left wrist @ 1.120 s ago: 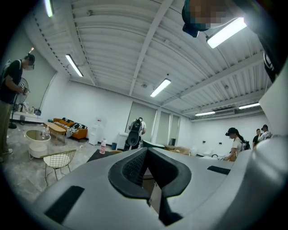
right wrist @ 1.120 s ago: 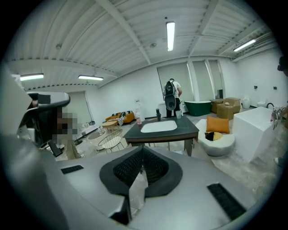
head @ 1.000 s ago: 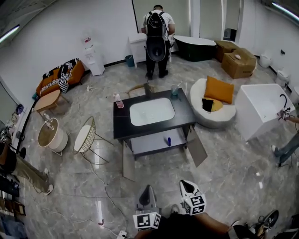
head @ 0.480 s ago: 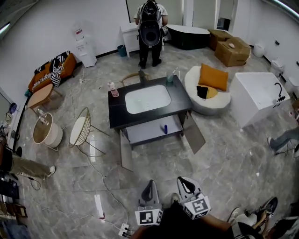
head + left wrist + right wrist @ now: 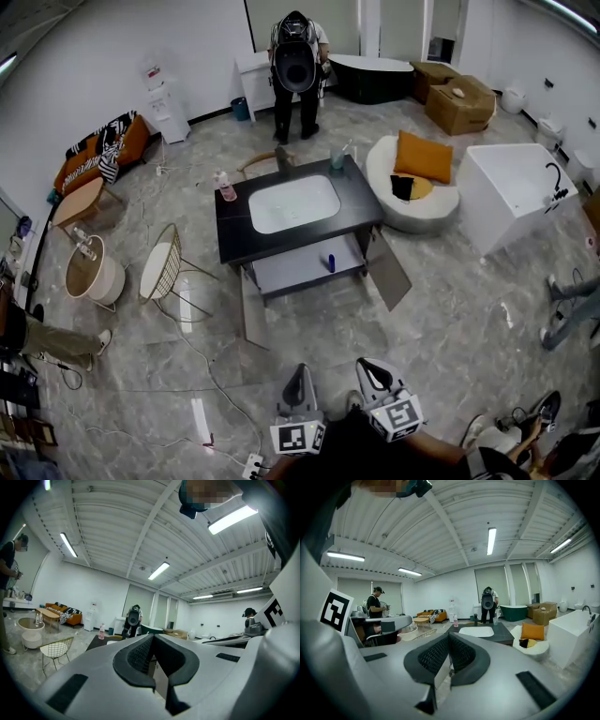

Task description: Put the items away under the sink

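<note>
The black sink cabinet (image 5: 234, 234) with its white basin stands mid-floor, both doors (image 5: 391, 272) swung open. A small blue item (image 5: 331, 262) stands on the shelf below the basin. On the countertop are a pink bottle (image 5: 225, 186) at the left and a cup (image 5: 337, 157) by the faucet. Both grippers are at the head view's bottom edge, well short of the cabinet: left gripper (image 5: 300, 375) and right gripper (image 5: 368, 371). Each is shut with nothing in it, as the left gripper (image 5: 153, 637) and right gripper (image 5: 449, 635) views show. The pink bottle (image 5: 455, 620) shows far ahead.
A wire chair (image 5: 161, 272) and round side table (image 5: 89, 274) stand left of the cabinet. A white seat with an orange cushion (image 5: 422, 157) and a white tub block (image 5: 511, 202) stand to its right. Cables (image 5: 202, 412) cross the floor. A person with a backpack (image 5: 295, 61) stands behind.
The cabinet sits higher and smaller in the head view. Both grippers have shifted slightly at the bottom edge. A person at the right edge has moved lower in the frame.
</note>
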